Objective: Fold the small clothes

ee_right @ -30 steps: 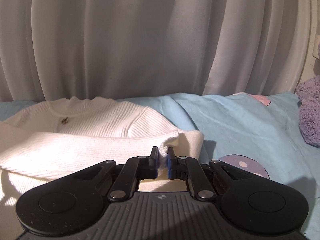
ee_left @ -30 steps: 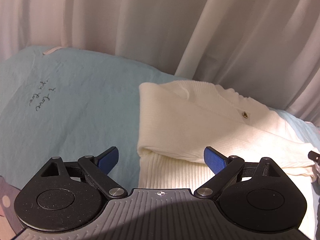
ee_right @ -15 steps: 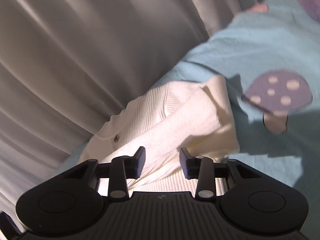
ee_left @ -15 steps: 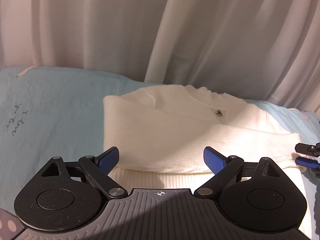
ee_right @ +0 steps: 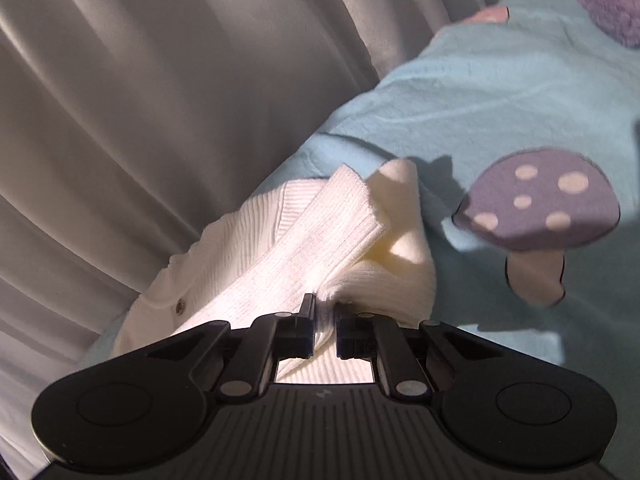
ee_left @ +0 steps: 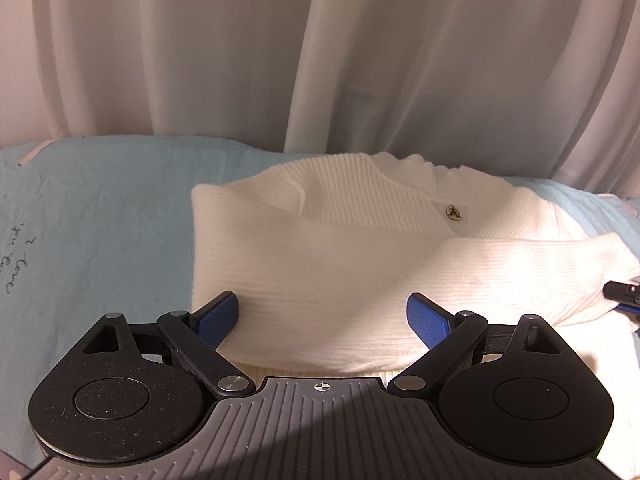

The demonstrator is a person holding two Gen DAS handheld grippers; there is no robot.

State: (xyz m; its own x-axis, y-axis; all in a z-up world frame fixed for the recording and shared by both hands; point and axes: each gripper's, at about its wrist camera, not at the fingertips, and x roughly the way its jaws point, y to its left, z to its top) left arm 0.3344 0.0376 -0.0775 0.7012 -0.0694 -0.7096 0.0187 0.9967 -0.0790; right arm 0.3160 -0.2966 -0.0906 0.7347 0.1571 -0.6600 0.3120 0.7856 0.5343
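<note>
Right wrist view shows the right gripper (ee_right: 323, 326) just closed, pinching the white ribbed cardigan (ee_right: 304, 240) on the blue bedsheet (ee_right: 460, 112), its near hem hidden, while the left gripper (ee_left: 322, 316) stands wide open over it before curtains (ee_left: 240, 60).

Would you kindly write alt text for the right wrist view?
The right gripper is shut on a fold of the white ribbed knit cardigan, which lies on a light blue bedsheet printed with a purple mushroom. Pale curtains hang behind.
</note>
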